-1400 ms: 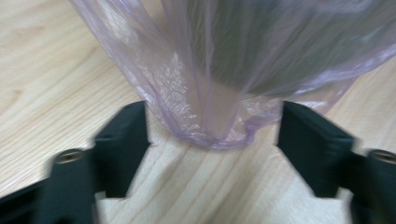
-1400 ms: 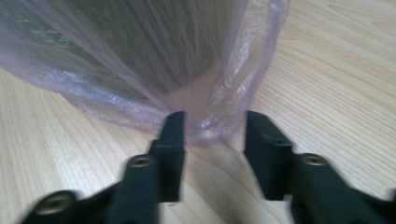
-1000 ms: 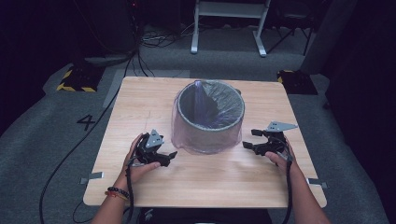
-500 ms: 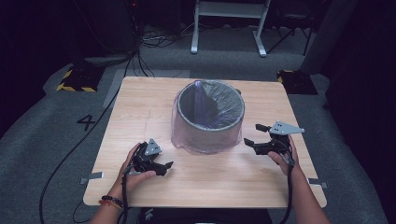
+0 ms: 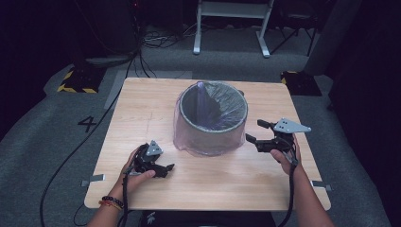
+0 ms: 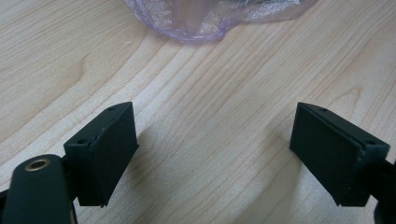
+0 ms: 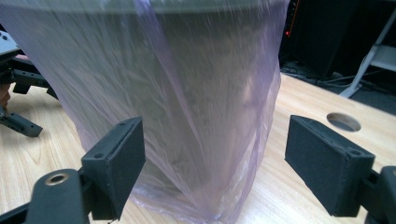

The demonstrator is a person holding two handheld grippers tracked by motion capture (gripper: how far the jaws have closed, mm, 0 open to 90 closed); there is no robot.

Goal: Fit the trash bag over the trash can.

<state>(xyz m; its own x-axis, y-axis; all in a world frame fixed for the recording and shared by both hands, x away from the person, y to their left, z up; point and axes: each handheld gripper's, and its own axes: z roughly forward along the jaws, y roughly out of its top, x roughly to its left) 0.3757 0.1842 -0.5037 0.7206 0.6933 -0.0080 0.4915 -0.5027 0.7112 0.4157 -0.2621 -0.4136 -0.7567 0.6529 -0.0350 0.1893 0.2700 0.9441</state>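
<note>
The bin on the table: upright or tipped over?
Upright. The bin stands on its base with the bag-lined mouth facing up, the bag hanging down its outside.

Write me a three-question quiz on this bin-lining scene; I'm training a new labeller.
1. True or false: the left gripper grips the plastic bag.
2. The bag hangs down the outside of the bin to: A) just under the rim, B) the table.
3. What lies between the right gripper fingers?

Key:
1. False; its fingers stand apart over bare wood, short of the bag.
2. B.
3. Nothing is gripped; the fingers stand apart, facing the bag-covered bin wall.
</note>
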